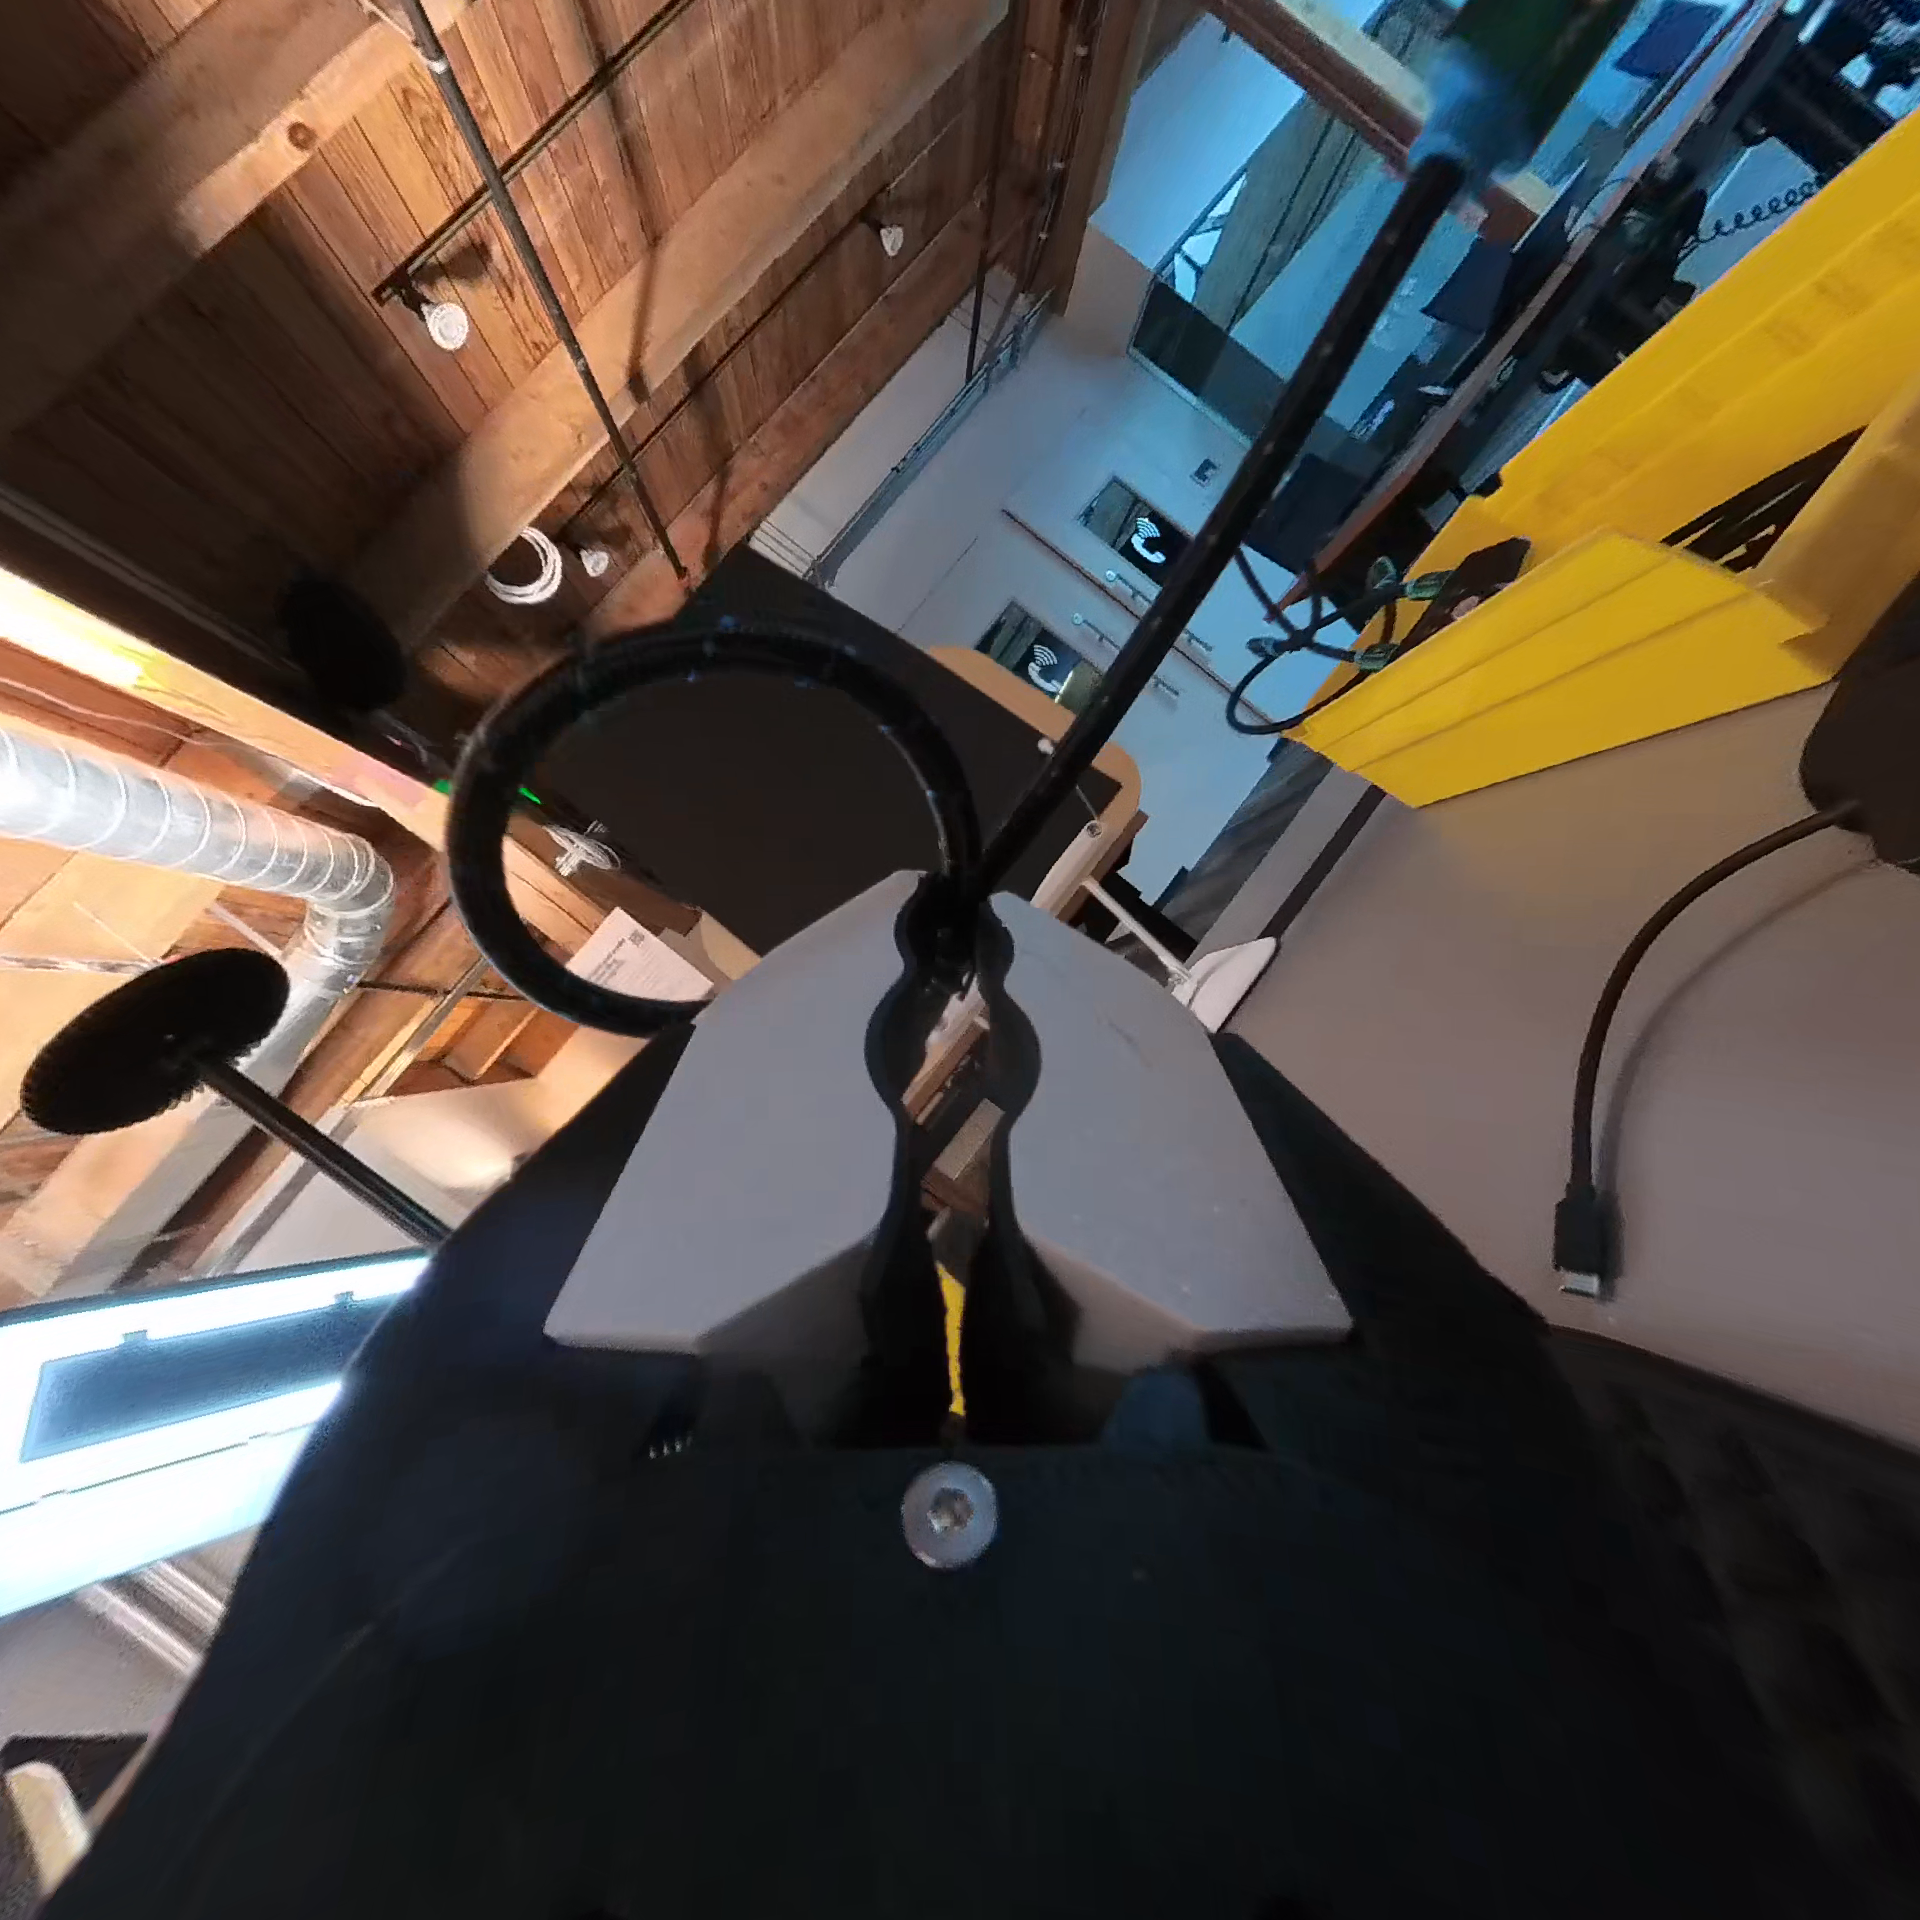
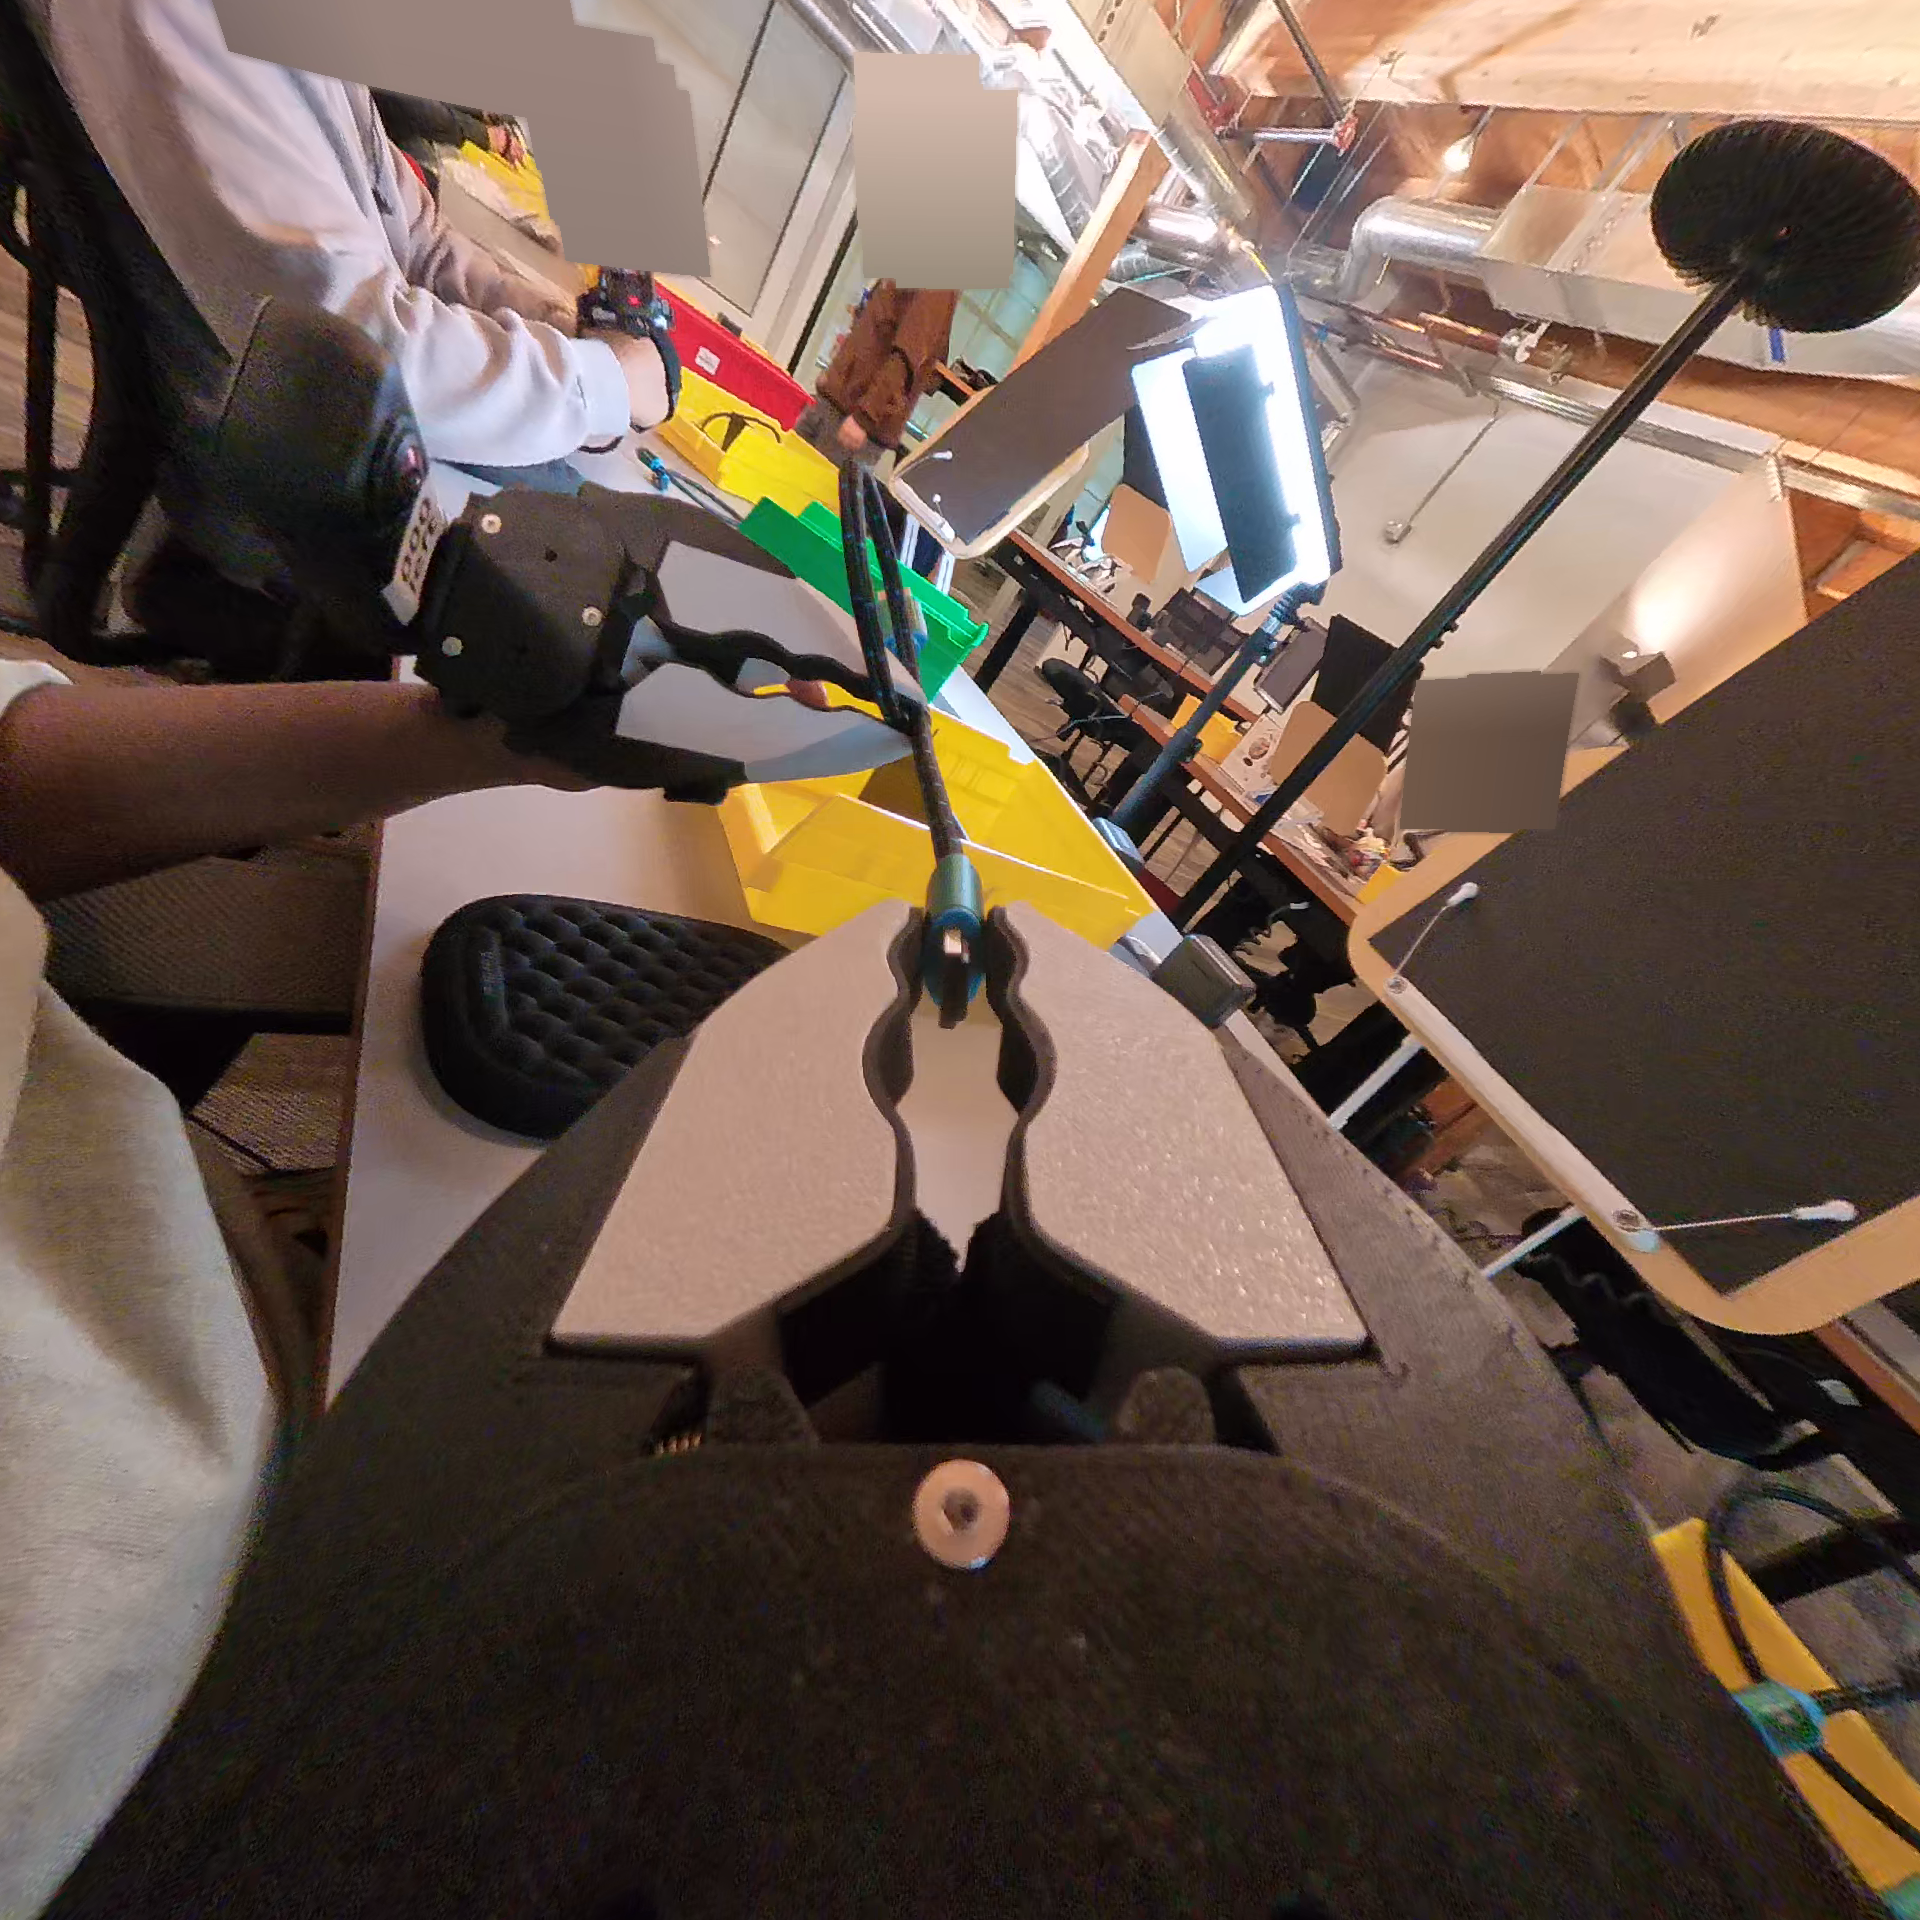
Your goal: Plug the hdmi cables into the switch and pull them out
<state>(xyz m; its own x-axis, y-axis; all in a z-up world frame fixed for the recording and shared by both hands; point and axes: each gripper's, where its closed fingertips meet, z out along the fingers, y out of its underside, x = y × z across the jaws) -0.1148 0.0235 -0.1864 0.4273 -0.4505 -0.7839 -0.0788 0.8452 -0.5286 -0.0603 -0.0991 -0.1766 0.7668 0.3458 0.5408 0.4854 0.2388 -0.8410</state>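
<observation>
We hold one cable [image 2: 883, 582] aloft: right gripper [image 2: 951, 971] clamps its plug [image 2: 951, 935], left gripper [image 1: 951, 935] pinches the cord at twelve o'clock. No switch visible; next, finding its port.

Black braided HDMI cable [image 2: 883, 613] hangs in the air, looped [image 1: 717, 831] above the table. Its green-collared plug [image 2: 951, 935] points toward the camera, metal tip exposed. Second black cable [image 1: 1621, 1049] lies on the grey table [image 1: 1455, 987], plug [image 1: 1584, 1242] unconnected, possibly HDMI.

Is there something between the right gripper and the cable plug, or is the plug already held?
Nothing stands between them. The right gripper is shut on the green plug. The left gripper pinches the same cable farther along.
</observation>
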